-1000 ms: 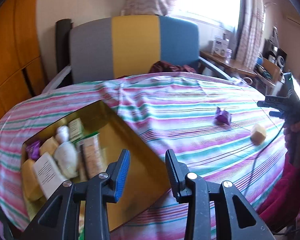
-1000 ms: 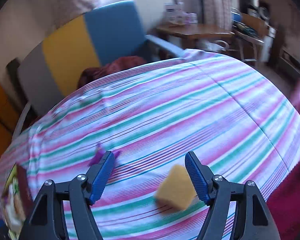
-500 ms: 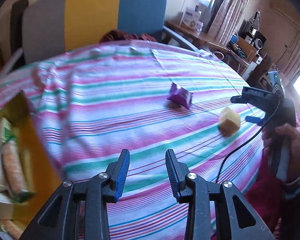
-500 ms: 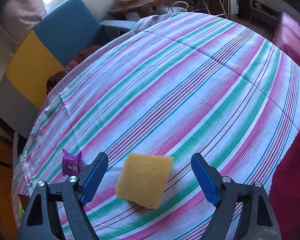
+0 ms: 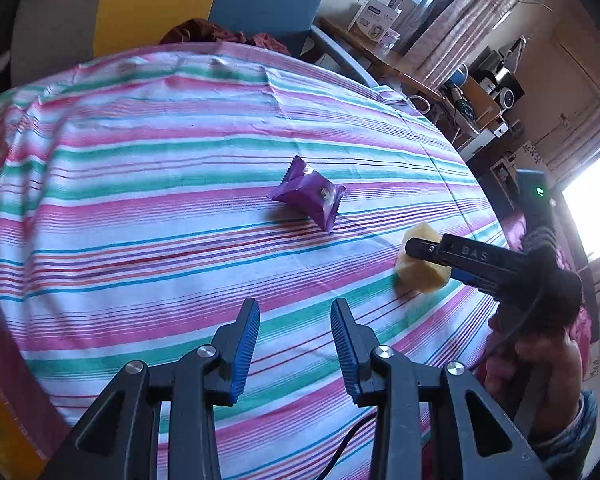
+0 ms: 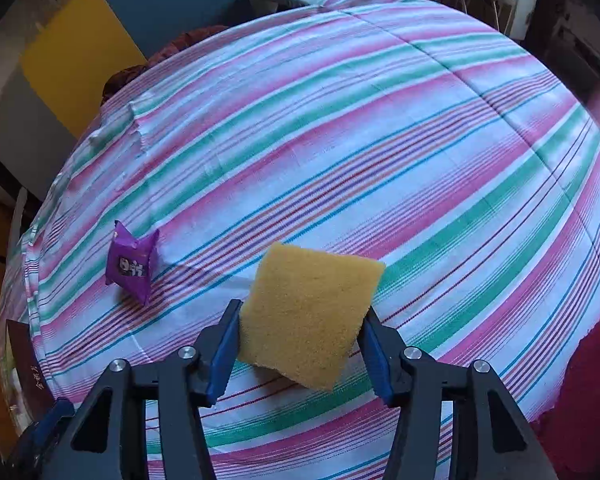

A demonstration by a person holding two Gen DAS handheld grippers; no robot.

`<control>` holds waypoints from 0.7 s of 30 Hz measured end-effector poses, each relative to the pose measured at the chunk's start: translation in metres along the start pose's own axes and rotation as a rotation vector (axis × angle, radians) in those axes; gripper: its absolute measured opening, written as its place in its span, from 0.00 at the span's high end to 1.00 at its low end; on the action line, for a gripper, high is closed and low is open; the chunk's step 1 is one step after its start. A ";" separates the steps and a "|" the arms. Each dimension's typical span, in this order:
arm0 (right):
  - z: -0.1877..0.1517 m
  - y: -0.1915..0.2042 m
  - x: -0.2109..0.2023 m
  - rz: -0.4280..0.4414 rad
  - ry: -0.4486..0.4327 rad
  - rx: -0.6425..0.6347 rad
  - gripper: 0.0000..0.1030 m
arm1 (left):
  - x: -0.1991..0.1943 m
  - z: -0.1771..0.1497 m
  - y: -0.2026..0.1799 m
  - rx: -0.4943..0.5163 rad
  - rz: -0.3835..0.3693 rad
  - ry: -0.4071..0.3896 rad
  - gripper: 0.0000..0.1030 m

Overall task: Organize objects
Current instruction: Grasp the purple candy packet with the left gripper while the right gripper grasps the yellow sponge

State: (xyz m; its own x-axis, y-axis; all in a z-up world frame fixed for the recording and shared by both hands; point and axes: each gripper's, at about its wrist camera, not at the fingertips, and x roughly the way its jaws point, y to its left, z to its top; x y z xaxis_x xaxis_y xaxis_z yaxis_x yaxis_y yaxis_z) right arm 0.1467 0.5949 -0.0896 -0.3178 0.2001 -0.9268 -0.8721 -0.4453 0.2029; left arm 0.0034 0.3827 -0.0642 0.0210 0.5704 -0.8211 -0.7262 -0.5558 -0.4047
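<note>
On the striped tablecloth [image 6: 380,128] sits a square yellow foam sponge [image 6: 308,316], near a small purple crinkly snack packet [image 6: 132,266]. It looks soft and light, so a squeeze on two opposite edges should do. Right gripper [image 6: 298,350] has just been closing, and both blue pads seem to press the sponge's sides. Left gripper [image 5: 296,346] hovers over bare cloth, partly open and holding nothing.

Right tongs [image 6: 300,344] just closing on yellow sponge [image 6: 310,316], purple packet [image 6: 132,266] nearby on striped bench [image 6: 380,140].
</note>
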 end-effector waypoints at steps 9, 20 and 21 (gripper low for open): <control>0.001 0.002 -0.016 0.005 -0.083 -0.011 0.45 | 0.043 0.036 -0.008 -0.159 -0.070 0.036 0.64; 0.010 -0.001 -0.013 0.077 -0.097 0.036 0.45 | 0.091 0.080 -0.011 -0.291 -0.044 0.031 0.62; 0.010 -0.002 -0.013 0.083 -0.098 0.043 0.45 | 0.094 0.083 -0.012 -0.296 -0.037 0.029 0.62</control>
State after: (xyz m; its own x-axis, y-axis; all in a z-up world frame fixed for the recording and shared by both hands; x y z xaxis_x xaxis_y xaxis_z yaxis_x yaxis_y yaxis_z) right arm 0.1486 0.6023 -0.0745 -0.4222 0.2496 -0.8715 -0.8559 -0.4266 0.2924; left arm -0.0432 0.4929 -0.1032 0.0662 0.5781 -0.8132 -0.4926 -0.6899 -0.5305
